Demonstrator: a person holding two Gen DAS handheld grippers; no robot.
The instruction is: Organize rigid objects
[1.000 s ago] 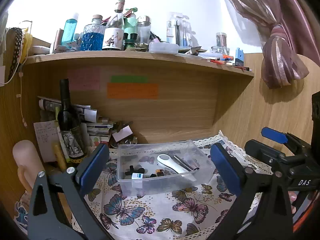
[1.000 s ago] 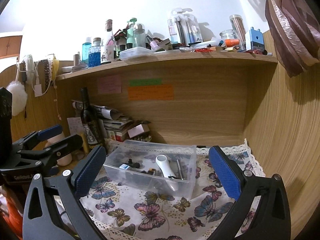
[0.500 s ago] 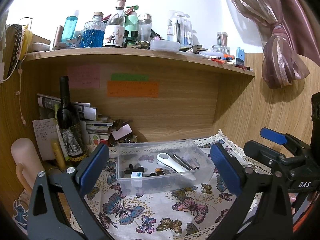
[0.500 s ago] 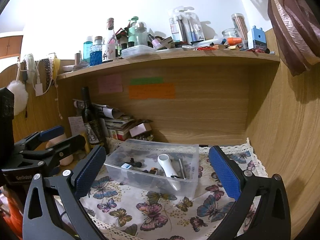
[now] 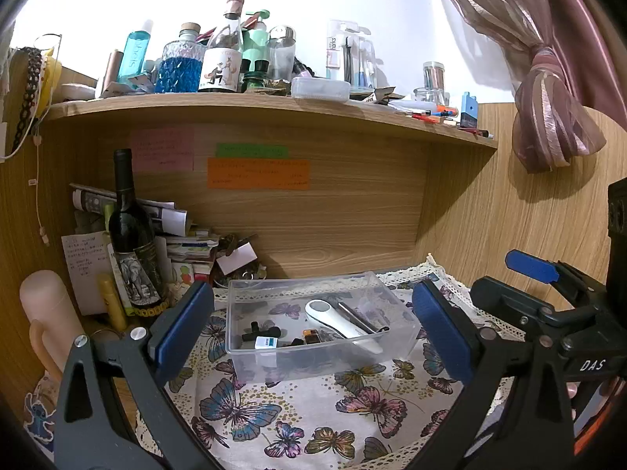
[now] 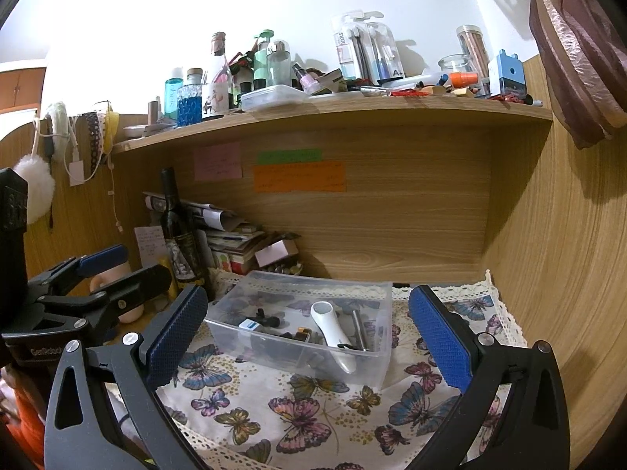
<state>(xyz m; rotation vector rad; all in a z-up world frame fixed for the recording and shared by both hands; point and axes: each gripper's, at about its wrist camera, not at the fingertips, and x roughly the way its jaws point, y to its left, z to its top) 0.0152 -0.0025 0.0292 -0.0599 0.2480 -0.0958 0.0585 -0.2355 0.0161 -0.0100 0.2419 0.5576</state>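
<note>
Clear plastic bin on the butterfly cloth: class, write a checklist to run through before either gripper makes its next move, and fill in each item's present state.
1. Left gripper open, holding nothing: ok.
2. Right gripper open, holding nothing: ok.
3. Clear plastic bin upright on the butterfly-print cloth: ok.
4. White handheld device and thin metal rod lying inside the bin: ok.
5. Dark wine bottle standing apart from the bin: ok.
6. Small dark pieces in the bin identifiable: cannot tell.

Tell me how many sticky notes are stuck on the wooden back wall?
3. The pink note is on the left, the green note sits to its right, and the orange note is just under the green one. None look hidden.
</note>
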